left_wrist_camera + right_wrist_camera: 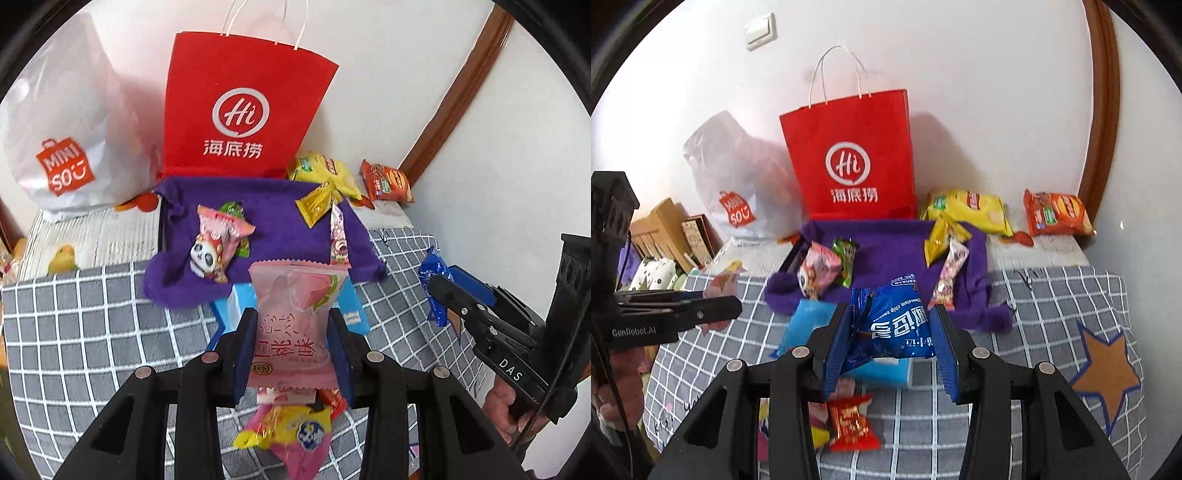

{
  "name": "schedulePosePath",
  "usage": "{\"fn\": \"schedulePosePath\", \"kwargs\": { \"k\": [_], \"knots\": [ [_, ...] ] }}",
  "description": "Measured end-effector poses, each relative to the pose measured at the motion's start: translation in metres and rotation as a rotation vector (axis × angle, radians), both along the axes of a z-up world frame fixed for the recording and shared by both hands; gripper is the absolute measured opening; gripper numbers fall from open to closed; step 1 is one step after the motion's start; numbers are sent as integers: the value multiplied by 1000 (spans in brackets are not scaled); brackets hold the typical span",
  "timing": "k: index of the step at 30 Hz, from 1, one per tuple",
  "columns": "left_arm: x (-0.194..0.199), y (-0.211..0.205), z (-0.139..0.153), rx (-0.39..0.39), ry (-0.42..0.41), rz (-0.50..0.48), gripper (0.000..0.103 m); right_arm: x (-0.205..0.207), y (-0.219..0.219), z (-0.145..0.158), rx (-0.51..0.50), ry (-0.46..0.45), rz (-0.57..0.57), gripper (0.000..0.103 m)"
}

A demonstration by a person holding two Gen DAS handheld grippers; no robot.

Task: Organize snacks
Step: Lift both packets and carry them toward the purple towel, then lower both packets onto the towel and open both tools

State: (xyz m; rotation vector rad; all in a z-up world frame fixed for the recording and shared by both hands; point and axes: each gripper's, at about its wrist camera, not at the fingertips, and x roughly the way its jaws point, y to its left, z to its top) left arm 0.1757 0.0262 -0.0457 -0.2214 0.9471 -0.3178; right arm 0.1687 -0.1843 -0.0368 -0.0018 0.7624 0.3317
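Note:
My left gripper (291,317) is shut on a pale pink peach-flavour snack packet (295,306) and holds it above the checked cloth, just short of the purple-lined tray (273,218). My right gripper (890,317) is shut on a blue chocolate chip cookie packet (897,325), also in front of the tray (886,240). The blue packet also shows at the right of the left wrist view (436,277). In the tray lie a pink panda packet (214,243), a green candy (232,208), a yellow sachet (317,203) and a thin pink stick packet (338,236).
A red paper bag (240,110) and a white Miniso bag (62,147) stand behind the tray. Yellow (971,210) and orange (1060,214) chip bags lie at back right. A light blue box (809,325) sits below the grippers. Loose snacks (291,428) lie near me, including a red candy (849,424).

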Motion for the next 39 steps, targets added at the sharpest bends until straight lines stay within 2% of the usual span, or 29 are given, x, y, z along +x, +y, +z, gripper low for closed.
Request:
{"fn": "schedulePosePath", "kwargs": {
  "k": [8,27,35,39],
  "knots": [
    [27,-3,5,-22,1,-1,36,31,11,7,0,-12,10,44],
    [115,5,-4,-2,15,42,36,127,30,1,-28,-32,-3,44],
    [160,10,-9,-29,17,65,36,172,36,-5,-6,-25,-6,44],
    [177,10,-19,-26,12,67,36,190,35,-20,11,-6,-7,44]
  ]
}}
